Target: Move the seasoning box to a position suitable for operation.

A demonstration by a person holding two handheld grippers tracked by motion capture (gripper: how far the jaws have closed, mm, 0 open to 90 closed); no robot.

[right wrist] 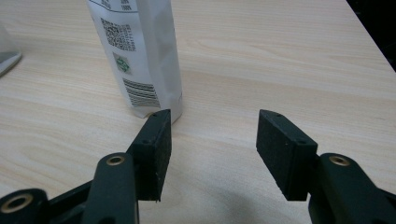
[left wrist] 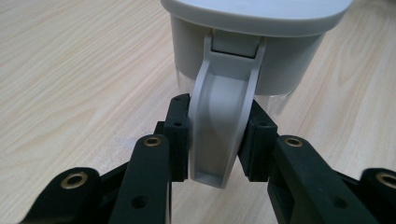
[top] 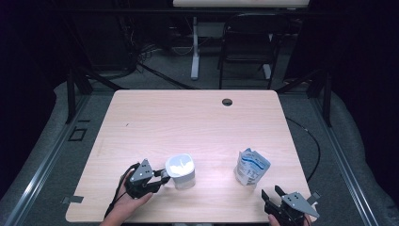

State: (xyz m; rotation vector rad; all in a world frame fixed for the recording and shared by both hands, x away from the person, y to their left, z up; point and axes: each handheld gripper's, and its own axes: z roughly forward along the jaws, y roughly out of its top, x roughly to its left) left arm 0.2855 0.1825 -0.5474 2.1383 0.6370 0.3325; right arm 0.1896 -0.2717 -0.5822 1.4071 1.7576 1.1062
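High view: pale wood-grain table [top: 188, 117], rounded corners. White lidded jug [top: 181, 170] near the front edge, left of centre. Left gripper [top: 162, 178] at its side. Blue-white pouch [top: 251, 167] stands front right, well apart from the jug. Right gripper [top: 273, 194] just in front of the pouch, not touching.

Left gripper view: jaws pinch the jug's handle [left wrist: 219, 126], a smooth grey plastic arch under the lid rim; clear wall below.

Right gripper view: jaws spread, nothing between them. Pouch's glossy back with barcode and QR print, creased edge.
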